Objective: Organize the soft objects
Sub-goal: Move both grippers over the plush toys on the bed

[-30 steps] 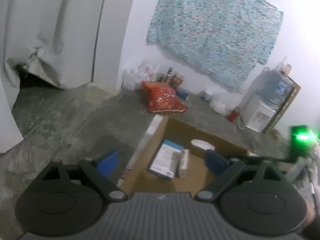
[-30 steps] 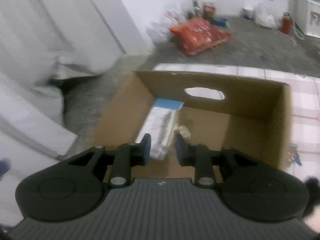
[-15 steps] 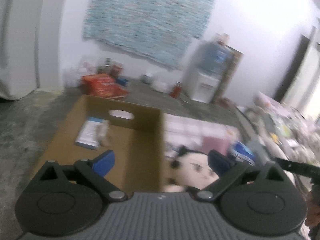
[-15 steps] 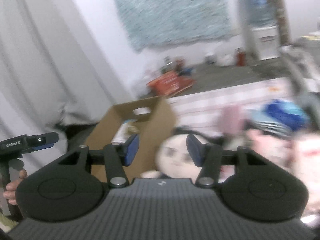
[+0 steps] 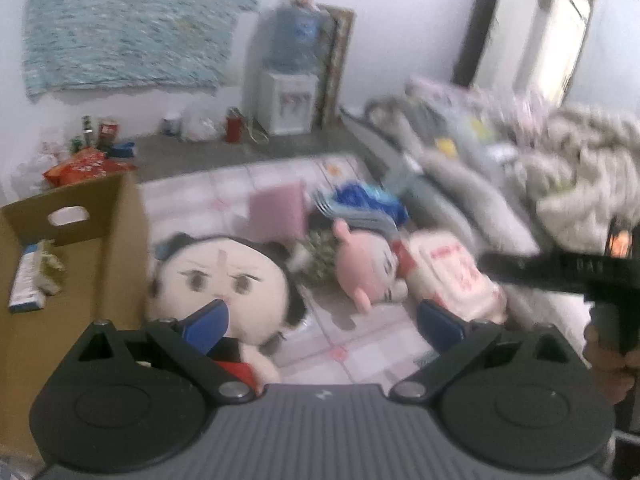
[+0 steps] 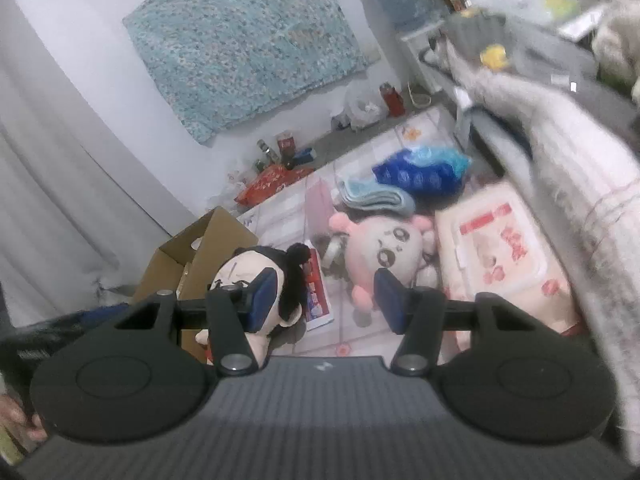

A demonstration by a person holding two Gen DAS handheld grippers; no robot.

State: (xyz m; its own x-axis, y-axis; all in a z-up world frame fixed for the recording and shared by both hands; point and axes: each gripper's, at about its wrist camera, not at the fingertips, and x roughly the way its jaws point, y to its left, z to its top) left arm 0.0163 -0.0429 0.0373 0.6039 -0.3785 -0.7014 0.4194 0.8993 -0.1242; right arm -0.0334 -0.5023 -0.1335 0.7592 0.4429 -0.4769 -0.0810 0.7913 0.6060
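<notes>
Both grippers' fingers gape with nothing held.
Left gripper (image 5: 320, 322) wide, right gripper (image 6: 326, 300) narrower, above black-haired doll (image 5: 218, 276) beside cardboard box (image 5: 76, 240).

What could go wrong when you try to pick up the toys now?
1. The black-haired doll sits tight against the cardboard box, so the open left hand-held gripper might bump the box wall instead of closing on the doll.
2. The pink plush lies among a wipes pack and a folded cloth; the open right hand-held gripper could snag one of those too.
3. Both views are blurry, so aiming may be off.
</notes>
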